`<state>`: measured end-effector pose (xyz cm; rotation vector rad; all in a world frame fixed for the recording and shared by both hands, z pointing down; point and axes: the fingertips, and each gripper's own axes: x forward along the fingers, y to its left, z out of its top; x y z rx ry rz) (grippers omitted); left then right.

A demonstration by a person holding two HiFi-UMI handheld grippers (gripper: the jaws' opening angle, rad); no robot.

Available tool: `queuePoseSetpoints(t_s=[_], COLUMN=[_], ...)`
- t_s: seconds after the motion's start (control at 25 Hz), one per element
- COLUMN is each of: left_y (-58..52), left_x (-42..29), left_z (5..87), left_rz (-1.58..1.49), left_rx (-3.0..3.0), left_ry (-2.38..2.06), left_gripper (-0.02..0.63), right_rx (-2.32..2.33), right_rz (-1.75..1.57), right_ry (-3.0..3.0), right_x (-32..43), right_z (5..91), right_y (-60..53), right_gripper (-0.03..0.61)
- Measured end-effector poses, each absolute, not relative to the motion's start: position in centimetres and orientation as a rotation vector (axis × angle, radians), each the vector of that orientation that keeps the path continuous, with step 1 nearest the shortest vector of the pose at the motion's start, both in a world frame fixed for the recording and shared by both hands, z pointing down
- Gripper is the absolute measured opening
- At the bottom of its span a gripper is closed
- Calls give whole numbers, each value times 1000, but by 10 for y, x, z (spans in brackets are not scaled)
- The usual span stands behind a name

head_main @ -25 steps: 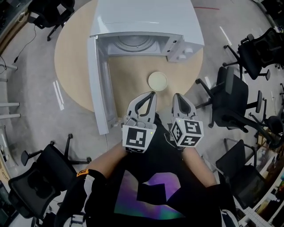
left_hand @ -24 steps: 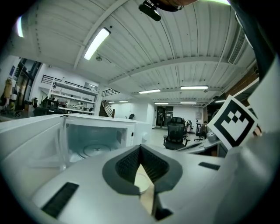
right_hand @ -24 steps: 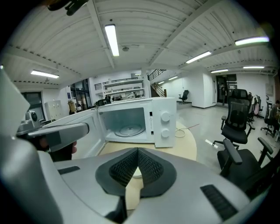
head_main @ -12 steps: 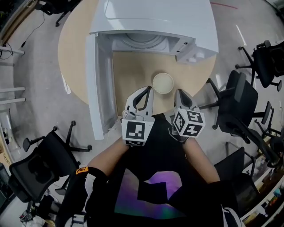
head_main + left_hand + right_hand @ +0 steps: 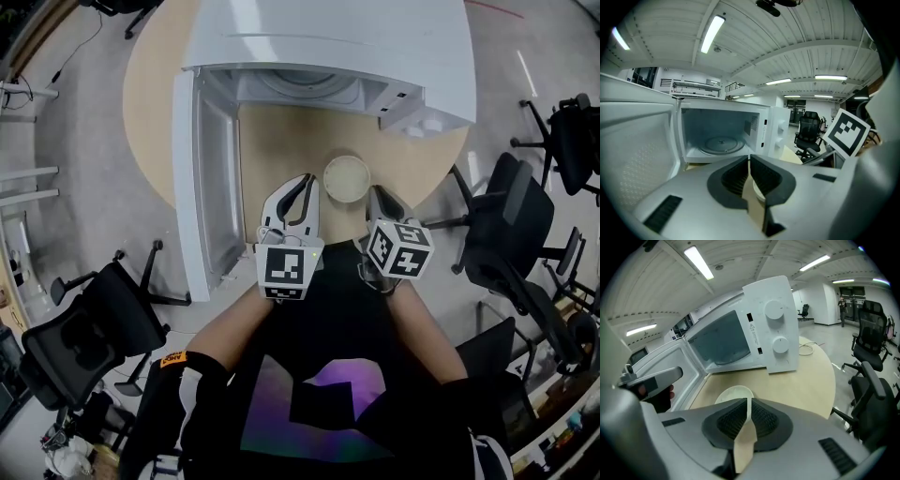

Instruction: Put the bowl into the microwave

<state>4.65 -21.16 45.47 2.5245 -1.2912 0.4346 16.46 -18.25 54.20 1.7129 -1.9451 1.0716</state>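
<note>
Round light-wood bench [image 5: 281, 141] on grey floor [image 5: 84, 131]. Black office chairs [image 5: 80, 345] scattered left and right of it. White ribbed ceiling [image 5: 787, 28], strip lights [image 5: 711, 33] on.

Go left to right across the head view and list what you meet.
Left chair → microwave door → left gripper → bowl → right gripper → right chair.

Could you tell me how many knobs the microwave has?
2: the upper knob and the lower knob directly beneath it, both on the microwave, right of its opening. None appears hidden.
</note>
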Motion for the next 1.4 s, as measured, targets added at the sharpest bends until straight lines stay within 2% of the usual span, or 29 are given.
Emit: queuePoseSetpoints(t_s=[0.28,0.4,1.24,1.4], left_y=[-218,-220,-229,-232], left_x=[44,43,41,41], left_z=[472,477,498,498], left_rz=[513,531,602,598], left_rx=[2487,2474,2426,2421], left_ry=[-1311,-1324,-1355,-1362], left_gripper=[44,44,44,44], right_rx=[1695,1669,1597,1603], right_rz=[1149,1167,1457,1495], right_ry=[-1936,-1943,-1969,-1958], right_x=[167,166,162,162], right_z=[555,560,579,580], right_y=[-189,-192,-199,-202], right_gripper=[21,67,66,43])
